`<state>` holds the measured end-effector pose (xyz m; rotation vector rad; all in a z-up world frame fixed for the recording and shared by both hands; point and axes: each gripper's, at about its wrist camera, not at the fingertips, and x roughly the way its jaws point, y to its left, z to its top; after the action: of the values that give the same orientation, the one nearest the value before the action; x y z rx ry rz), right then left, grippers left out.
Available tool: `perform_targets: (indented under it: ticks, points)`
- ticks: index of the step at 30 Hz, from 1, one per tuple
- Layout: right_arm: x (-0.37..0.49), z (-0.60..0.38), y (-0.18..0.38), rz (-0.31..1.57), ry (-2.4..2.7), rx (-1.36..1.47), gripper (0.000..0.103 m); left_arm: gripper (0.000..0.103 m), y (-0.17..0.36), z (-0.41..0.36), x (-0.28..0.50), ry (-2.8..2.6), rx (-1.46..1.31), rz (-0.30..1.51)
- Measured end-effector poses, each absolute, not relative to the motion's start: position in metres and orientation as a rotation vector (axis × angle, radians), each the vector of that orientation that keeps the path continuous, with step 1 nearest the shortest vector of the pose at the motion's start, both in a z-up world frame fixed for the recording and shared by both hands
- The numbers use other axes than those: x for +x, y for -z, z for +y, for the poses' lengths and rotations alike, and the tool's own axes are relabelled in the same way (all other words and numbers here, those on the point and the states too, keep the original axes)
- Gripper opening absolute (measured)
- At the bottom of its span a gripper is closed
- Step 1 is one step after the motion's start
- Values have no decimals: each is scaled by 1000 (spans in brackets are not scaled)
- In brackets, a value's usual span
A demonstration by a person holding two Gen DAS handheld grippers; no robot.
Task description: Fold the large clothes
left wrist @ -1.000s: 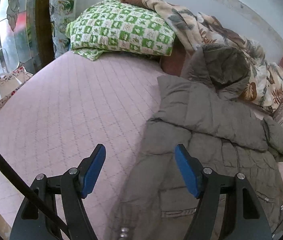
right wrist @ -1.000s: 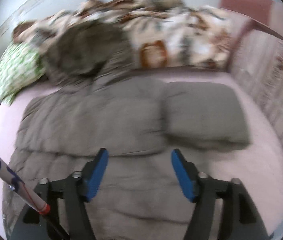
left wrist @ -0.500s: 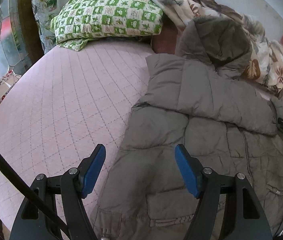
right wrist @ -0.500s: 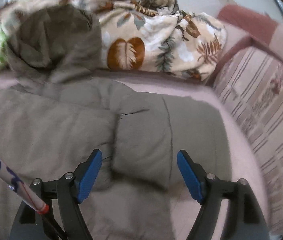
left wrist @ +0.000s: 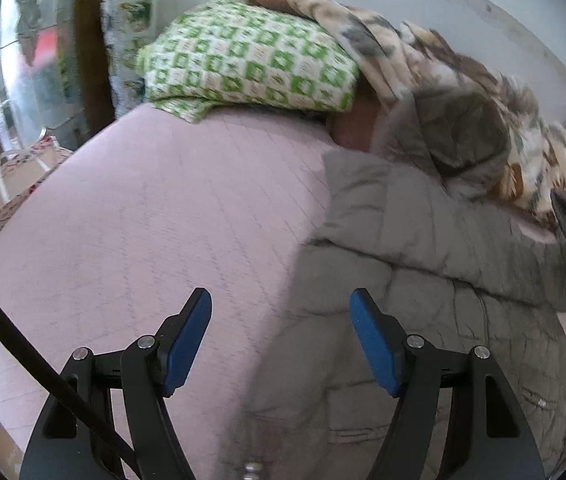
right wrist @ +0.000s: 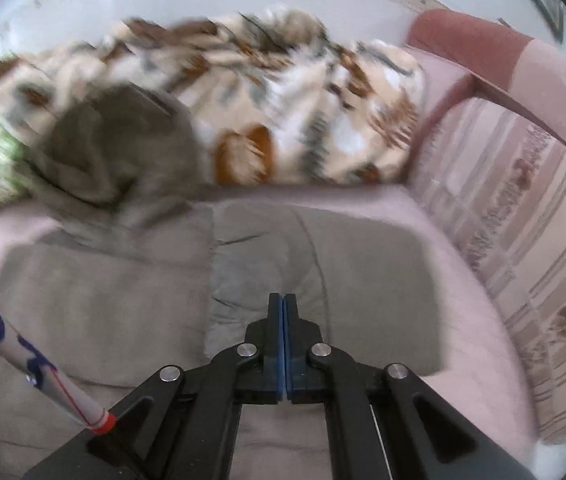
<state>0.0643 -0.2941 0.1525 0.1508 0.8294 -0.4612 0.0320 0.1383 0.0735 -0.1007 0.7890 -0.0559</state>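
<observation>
- Grey-brown padded hooded jacket (left wrist: 435,280) lies spread on the pink quilted bed (left wrist: 143,220).
- Left gripper (left wrist: 281,336): jaws spread, empty.
- Right gripper (right wrist: 283,320): jaws pressed together over the jacket's sleeve (right wrist: 323,264); any pinch unclear.

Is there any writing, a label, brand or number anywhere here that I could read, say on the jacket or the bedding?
None can be read.
Grey jacket: no label or brand shows.
White tube beside the right gripper: blue marks, too blurred to tell whether they are letters.
Green checked pillow and leaf-print blanket: pattern only, no words.
</observation>
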Motion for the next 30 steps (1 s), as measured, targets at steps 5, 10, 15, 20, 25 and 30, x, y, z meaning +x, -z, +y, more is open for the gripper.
perform_targets:
  ticks: [5, 10, 15, 20, 25, 30]
  points:
    - [99, -195, -179, 811, 227, 195, 0, 71, -81, 174, 36, -38, -143, 769]
    - [148, -86, -163, 836, 43, 178, 0, 71, -80, 212, 44, -85, -232, 789]
    - [199, -3, -101, 935, -33, 148, 0, 71, -77, 233, 49, -103, -292, 799]
    - [214, 24, -60, 1011, -34, 131, 0, 71, -74, 239, 51, -89, -315, 825]
    - [190, -9, -84, 925, 59, 95, 23, 71, -74, 238, 50, -79, -337, 831]
    - [184, -64, -75, 944, 245, 71, 23, 71, -74, 231, 49, -66, -326, 834]
